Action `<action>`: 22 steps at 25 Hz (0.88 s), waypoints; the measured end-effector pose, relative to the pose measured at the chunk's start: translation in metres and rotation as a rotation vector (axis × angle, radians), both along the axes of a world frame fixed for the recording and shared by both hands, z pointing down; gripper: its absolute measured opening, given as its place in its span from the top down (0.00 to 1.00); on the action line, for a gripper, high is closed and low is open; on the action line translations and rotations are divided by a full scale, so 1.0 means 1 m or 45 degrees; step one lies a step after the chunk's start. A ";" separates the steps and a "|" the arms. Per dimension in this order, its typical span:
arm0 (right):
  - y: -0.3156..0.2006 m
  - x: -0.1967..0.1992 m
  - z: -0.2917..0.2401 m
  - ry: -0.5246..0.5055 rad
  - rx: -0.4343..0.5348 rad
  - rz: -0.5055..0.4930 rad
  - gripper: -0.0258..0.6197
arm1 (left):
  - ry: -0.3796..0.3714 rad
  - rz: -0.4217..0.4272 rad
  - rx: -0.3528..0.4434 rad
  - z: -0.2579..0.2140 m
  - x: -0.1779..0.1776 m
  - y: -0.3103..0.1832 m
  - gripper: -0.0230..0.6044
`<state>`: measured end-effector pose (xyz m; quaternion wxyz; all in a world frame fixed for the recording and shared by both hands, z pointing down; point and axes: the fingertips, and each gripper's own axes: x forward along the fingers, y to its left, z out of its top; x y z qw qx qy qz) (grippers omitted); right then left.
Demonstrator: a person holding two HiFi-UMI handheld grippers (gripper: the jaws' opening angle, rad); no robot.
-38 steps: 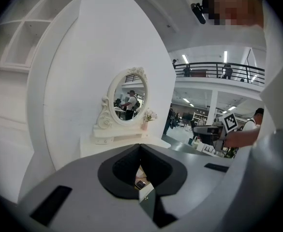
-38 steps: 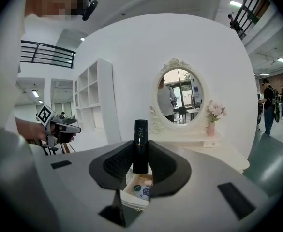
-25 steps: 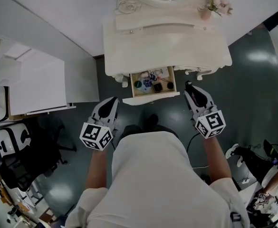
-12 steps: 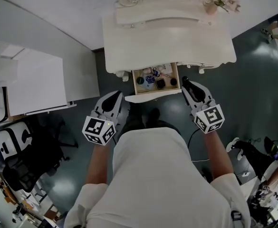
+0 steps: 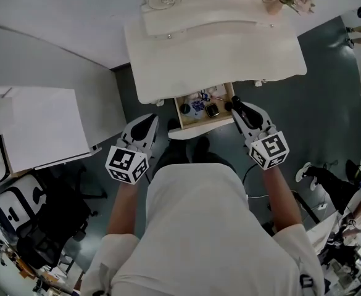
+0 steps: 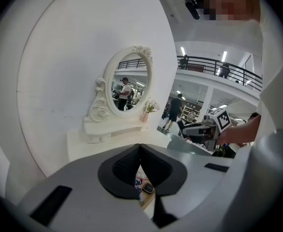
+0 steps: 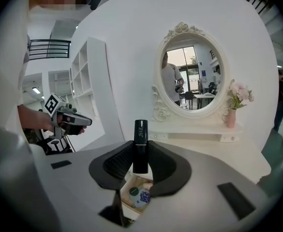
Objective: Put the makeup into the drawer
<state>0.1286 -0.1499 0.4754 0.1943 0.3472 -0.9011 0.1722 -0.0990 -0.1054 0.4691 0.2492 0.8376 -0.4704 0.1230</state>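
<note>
– Head view, left to right: what's there?
– Left gripper (image 5: 147, 123), jaws closed and empty, beside the open drawer (image 5: 180, 115). Right gripper (image 5: 232, 105) at the drawer's right edge, jaws clamped on an upright black makeup tube (image 7: 140, 146).
– Risk?
– Let go there, the tube might hit the rim and fall to the floor (image 5: 328, 91).

Head looks steeply down; all views seemingly share the drawer (image 5: 200, 123).
</note>
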 end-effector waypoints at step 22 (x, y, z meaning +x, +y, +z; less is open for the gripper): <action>0.009 -0.056 0.108 0.293 -0.311 -0.031 0.79 | 0.112 0.370 -0.124 0.058 0.008 -0.063 0.94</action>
